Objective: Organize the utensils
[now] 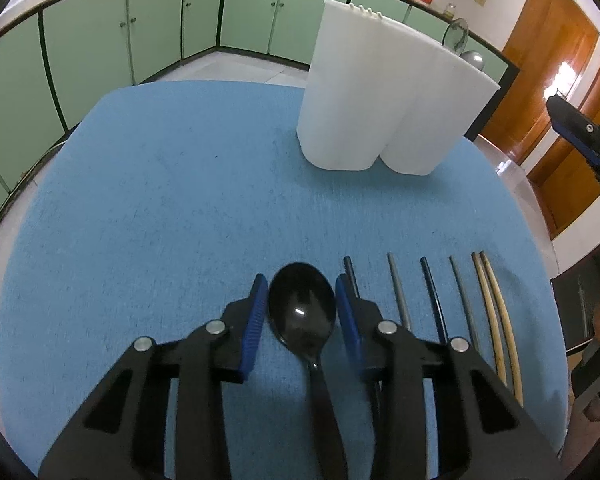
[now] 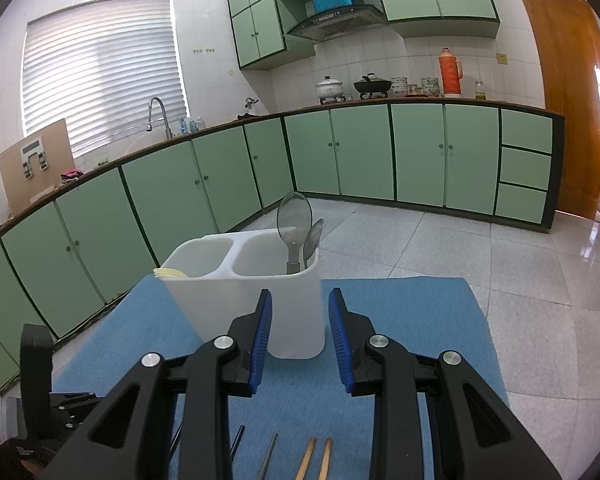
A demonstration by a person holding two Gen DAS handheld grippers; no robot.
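Your left claw [image 1: 301, 300] apart, straddling black spoon [image 1: 302, 312]; handle runs back toward you. Right claw [image 2: 300, 316] apart, empty, facing holder [image 2: 260, 304].

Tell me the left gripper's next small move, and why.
Probably close the left gripper on the black spoon. Its open fingers straddle the spoon's bowl on the blue mat, not visibly clamping it, and the white holder already has two spoons in one compartment.
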